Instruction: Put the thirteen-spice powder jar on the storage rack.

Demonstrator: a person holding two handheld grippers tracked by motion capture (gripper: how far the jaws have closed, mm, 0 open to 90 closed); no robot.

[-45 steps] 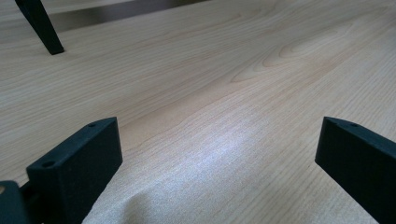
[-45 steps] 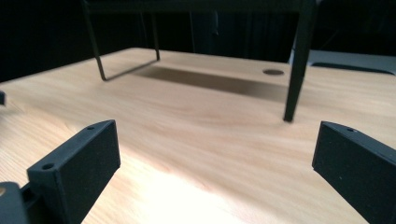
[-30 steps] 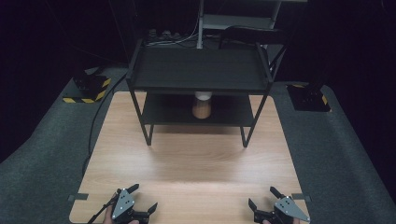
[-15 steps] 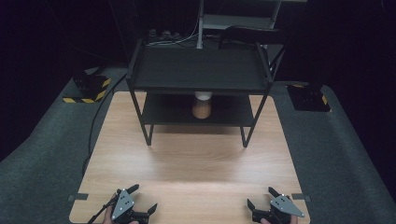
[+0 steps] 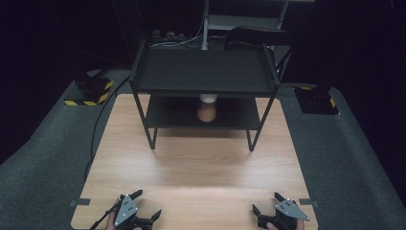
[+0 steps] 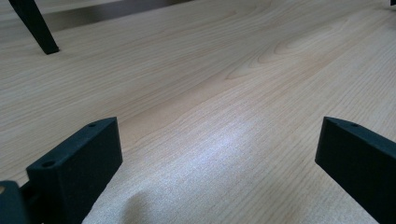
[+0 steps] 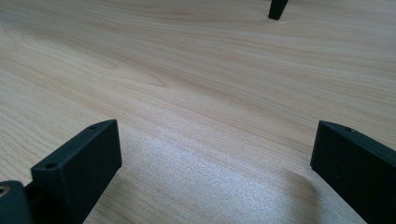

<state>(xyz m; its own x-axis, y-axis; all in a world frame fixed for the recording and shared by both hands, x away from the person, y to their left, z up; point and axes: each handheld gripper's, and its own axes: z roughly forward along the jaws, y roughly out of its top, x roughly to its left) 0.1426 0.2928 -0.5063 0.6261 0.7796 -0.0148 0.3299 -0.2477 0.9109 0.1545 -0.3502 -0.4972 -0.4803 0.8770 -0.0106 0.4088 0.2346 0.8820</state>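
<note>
A: Two tiers on the rack (image 5: 206, 72), and it stands at the far end of the table (image 5: 201, 163). Why is the near half bare?

B: Probably to give working room. The rack's legs sit on the wood, so anything taken from it can be set down in front.

A: And the jar (image 5: 207, 108)?

B: It stands upright on the lower shelf, about the middle, under the top tier. That low roof suggests a level reach from the front, not from above.

A: Where are the grippers?

B: Both sit at the near edge, well apart from the jar. The left gripper (image 5: 139, 215) is at the near left, the right gripper (image 5: 270, 211) at the near right; the jar lies far ahead, between their lines.

A: Holding anything?

B: No. Each one's jaws are spread wide, with bare wood between them in both gripper views.
</note>
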